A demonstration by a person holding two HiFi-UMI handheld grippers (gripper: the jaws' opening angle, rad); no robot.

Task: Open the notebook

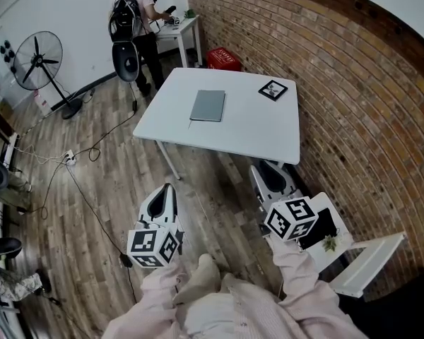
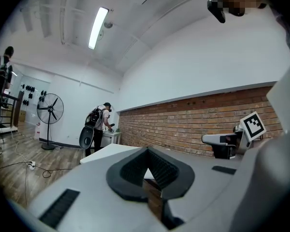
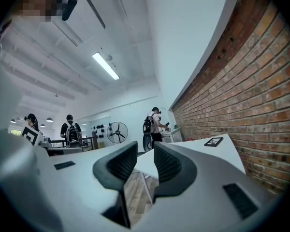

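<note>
I read the left gripper (image 1: 166, 189) as closed: in the left gripper view its two dark pads meet at the tips, with nothing between them. The right gripper (image 1: 268, 167) is partly open. In the right gripper view a clear gap separates its pads, and the gap holds nothing. Both grippers point level toward the table, held out from pale pink sleeves (image 1: 300, 284) over the wooden floor (image 1: 92, 182), short of the table's near edge.

The white table (image 1: 268, 133) stands ahead, with its right side close to the brick wall (image 1: 360, 83). The grey notebook (image 1: 208, 106) lies closed and flat on the tabletop, left of its middle and well apart from both grippers. A black-framed marker tile (image 1: 273, 90) lies near the table's far right corner.

Beyond the table, a red box (image 1: 223, 58) sits on the floor by the wall. A person with a backpack (image 1: 136, 16) stands at a small white desk (image 1: 185, 25). A pedestal fan (image 1: 39, 61) stands at the left, and black cables (image 1: 92, 210) trail across the floor.
</note>
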